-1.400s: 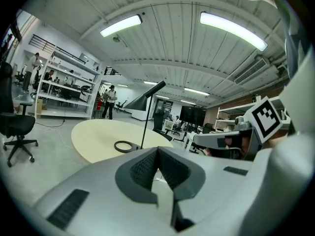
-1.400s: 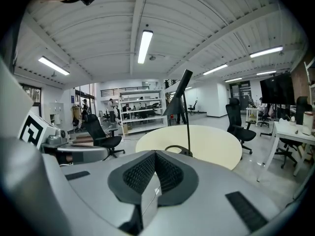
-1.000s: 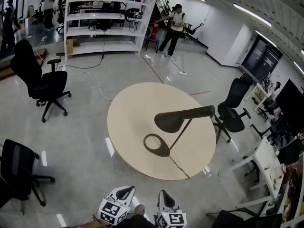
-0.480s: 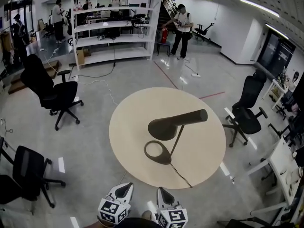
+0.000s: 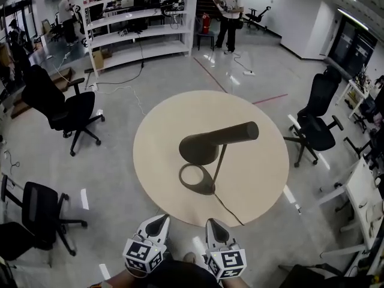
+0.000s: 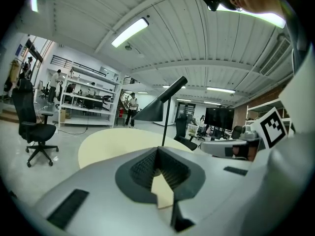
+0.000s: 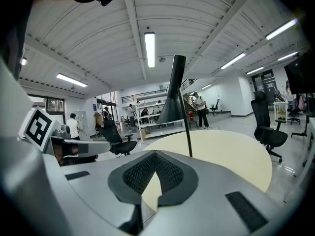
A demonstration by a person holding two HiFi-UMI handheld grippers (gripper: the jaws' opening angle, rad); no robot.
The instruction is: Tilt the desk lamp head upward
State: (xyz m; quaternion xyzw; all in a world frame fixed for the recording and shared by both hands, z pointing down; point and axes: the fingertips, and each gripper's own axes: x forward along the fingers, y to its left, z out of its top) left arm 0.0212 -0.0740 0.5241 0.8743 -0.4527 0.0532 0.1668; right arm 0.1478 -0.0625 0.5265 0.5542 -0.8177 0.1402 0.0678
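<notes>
A dark desk lamp [image 5: 207, 152] stands on a round beige table [image 5: 258, 179]. Its ring base [image 5: 197, 180] lies towards the near side; the cone head [image 5: 200, 149] points down over the base, and its tube reaches up to the right. Both grippers hang low before the table's near edge, apart from the lamp. My left gripper [image 5: 158, 223] and right gripper [image 5: 214, 227] are shut with nothing held. In the left gripper view the lamp [image 6: 151, 110] rises beyond the left gripper [image 6: 159, 174]. The right gripper view shows the lamp [image 7: 172, 104] past the right gripper [image 7: 153, 174].
The lamp's cable [image 5: 229, 211] runs off the table's near edge. Black office chairs stand at the left [image 5: 63, 110], lower left [image 5: 36, 212] and right [image 5: 318, 128]. White shelves [image 5: 141, 23] and a standing person [image 5: 231, 8] are at the back. A white desk [image 5: 363, 200] is at the right.
The view has shifted towards the table, and both grippers show a little higher in the frame. The lamp stands as before.
</notes>
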